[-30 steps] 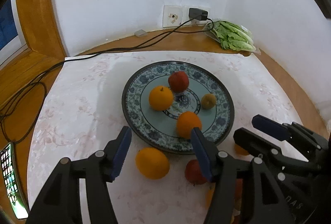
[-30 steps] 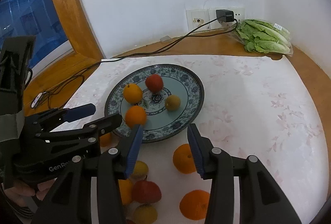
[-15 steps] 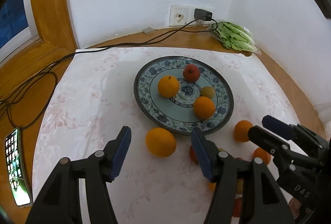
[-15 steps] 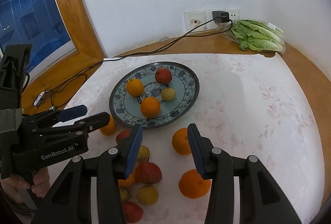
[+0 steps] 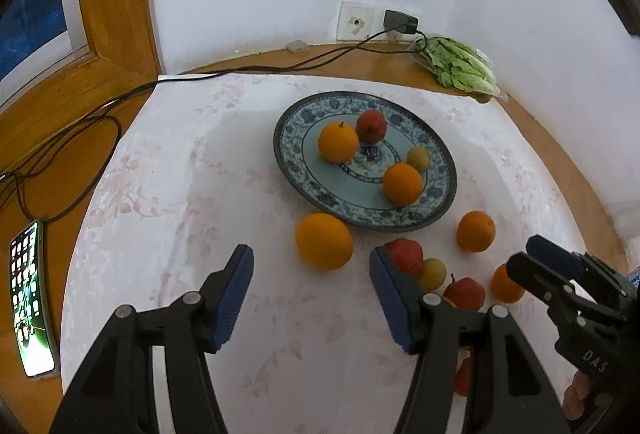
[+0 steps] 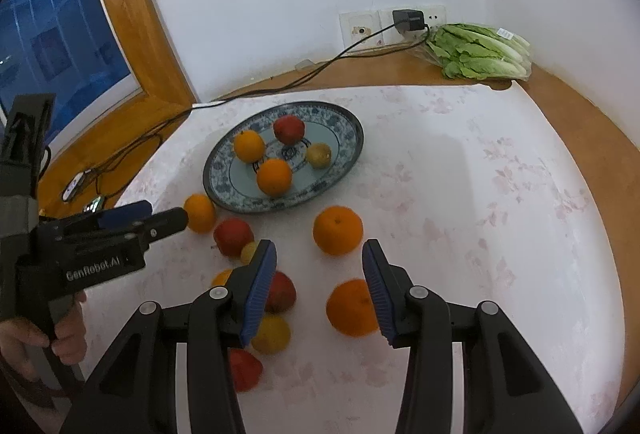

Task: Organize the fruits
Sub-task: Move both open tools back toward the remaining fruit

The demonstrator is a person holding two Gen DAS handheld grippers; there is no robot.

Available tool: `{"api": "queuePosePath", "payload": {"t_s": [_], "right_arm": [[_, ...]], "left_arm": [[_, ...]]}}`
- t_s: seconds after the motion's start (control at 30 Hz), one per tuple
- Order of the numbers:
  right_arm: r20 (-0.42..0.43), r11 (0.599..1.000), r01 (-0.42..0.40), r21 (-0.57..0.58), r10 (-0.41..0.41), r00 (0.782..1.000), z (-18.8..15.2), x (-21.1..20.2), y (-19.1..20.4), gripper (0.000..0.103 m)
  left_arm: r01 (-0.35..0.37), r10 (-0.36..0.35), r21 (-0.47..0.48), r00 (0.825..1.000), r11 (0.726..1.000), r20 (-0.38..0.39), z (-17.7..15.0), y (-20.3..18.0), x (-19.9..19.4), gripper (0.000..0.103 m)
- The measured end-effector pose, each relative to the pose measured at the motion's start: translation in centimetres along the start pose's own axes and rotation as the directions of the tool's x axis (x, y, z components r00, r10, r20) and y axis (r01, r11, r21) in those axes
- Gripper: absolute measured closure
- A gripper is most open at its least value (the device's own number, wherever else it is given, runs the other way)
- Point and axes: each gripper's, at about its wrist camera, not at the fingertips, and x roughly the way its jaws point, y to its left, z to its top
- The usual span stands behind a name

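On the white floral-patterned cloth covering the wooden table (image 5: 60, 137), a round blue-and-white patterned ceramic plate (image 5: 440, 201) sits toward the far side, already carrying two oranges, a red apple (image 5: 371, 126) and a small yellow-green fruit (image 5: 418, 158); likely the collecting dish. Loose fruit lies near the plate's near edge: a large round orange (image 5: 324, 241) just beside the rim, and right of it a cluster of red apples, small yellow fruits and oranges.

Left tongs (image 5: 310, 300) hover above the cloth, jaws wide, empty, lined up just short of the large orange; probably the next pick. Right tongs (image 6: 319, 292) hang over the cluster, jaws parted more narrowly, nothing between the pads; another round orange (image 6: 338, 230) lies just beyond them.

Bagged green lettuce (image 6: 478, 51) sits at the far right corner and a lit smartphone (image 5: 30, 300) at the left edge, both well clear of the work.
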Motion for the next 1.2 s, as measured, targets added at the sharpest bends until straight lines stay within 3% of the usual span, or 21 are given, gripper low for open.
{"api": "queuePosePath", "payload": {"t_s": [0.5, 1.2], "right_arm": [[-0.022, 0.998, 0.07, -0.006, -0.07, 0.997, -2.8, -1.4, -1.6, 0.057], [-0.063, 0.998, 0.047, 0.043, -0.044, 0.997, -4.1, -0.3, -3.1, 0.057]], "left_arm": [[0.014, -0.015, -0.022, 0.999, 1.0, -0.034, -1.5, 0.6, 0.2, 0.039], [0.052, -0.052, -0.01, 0.997, 0.999, -0.065, -2.5, -0.3, 0.7, 0.039]]}}
